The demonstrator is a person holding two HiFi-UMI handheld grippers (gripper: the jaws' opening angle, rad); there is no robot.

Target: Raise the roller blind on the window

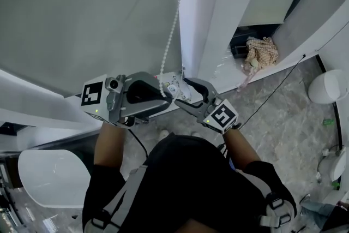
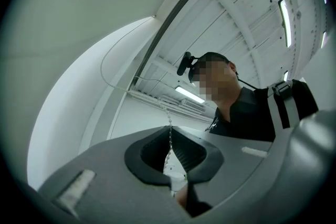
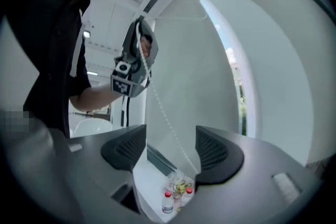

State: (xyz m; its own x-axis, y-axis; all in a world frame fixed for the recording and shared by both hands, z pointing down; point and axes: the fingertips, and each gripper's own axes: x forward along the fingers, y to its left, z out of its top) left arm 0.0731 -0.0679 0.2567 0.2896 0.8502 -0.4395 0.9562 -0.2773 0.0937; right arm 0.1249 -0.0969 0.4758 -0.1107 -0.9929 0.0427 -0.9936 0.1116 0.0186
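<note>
- A grey roller blind (image 1: pixel 82 13) hung down over the window.
- The left gripper (image 2: pixel 170 159) pinched its bead chain (image 1: pixel 173 24).
- The right gripper (image 3: pixel 170 152) stood spread around the chain.
- Red-capped bottles (image 3: pixel 168 202) stood on the sill (image 3: pixel 149 186), contents unclear.

- Bead chain (image 1: pixel 173 24): upper end cut off by the top edge of the head view; lower run lost inside the pinched-together jaws of the left gripper (image 2: pixel 169 157).
- Roller blind (image 1: pixel 82 8): top and left side cut off by the frame.
- Two small bottles (image 3: pixel 176 199) on the sill (image 3: pixel 149 186): labels too small to read.
- Checked cloth (image 1: pixel 260 52): kind unclear, far part lost in a dark recess.
</note>
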